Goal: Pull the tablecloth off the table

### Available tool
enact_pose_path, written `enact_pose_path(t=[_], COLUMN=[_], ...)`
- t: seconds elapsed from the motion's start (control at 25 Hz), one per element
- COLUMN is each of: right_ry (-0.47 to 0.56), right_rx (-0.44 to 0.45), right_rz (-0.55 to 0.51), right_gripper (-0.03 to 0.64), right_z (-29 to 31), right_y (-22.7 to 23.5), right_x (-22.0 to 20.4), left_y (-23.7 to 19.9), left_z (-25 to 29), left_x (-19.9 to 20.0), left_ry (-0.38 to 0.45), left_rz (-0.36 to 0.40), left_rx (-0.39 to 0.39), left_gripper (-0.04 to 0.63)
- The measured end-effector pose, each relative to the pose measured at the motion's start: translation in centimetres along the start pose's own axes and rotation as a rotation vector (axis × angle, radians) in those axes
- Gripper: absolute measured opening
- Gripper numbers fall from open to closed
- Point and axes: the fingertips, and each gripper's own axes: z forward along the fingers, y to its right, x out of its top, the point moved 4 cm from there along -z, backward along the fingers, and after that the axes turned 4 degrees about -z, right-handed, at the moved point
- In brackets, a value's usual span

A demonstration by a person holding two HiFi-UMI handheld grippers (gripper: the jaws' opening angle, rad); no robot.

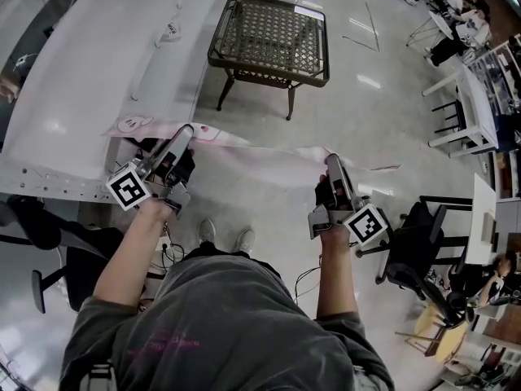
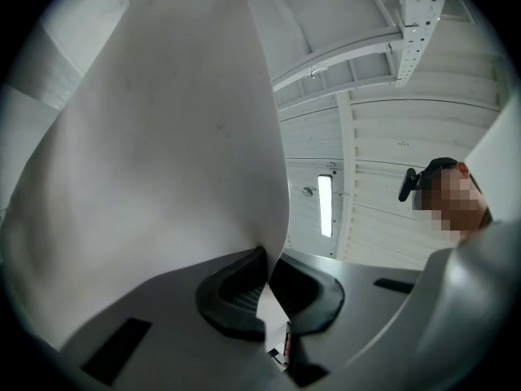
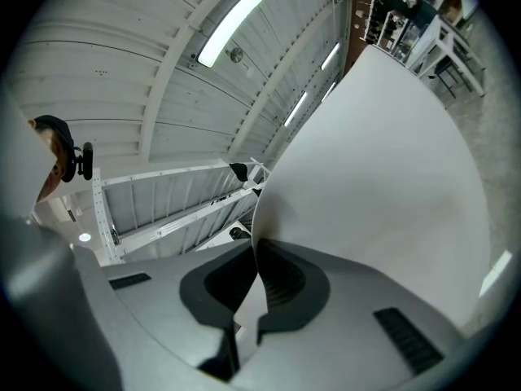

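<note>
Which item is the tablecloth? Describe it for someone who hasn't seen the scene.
Start at the brown wicker table, its woven top bare. Nearer the person, the tablecloth, a pale sheet, stretches between the left gripper and right gripper, both shut on it. Unlike the rigid white panel at left, it is thin and limp.

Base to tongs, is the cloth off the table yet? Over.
Left tongs shut on cloth. Right tongs shut on it too. Cloth off the table, stretched between them. Nothing in the way.
</note>
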Motion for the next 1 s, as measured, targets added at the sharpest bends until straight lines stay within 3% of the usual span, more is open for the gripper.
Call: enact_pose_path(t=[1.0], right_ry=[-0.023], right_rx=[-0.006], right_rz=[-0.008], right_gripper=[0.006], right_z=[2.5], right_y=[1.3], right_x=[0.3], left_y=[-1.9], left_z=[0.8], left_x=[0.8], left_ry=[0.016], left_rz=[-0.025], left_rx=[0.033], left_gripper=[0.002])
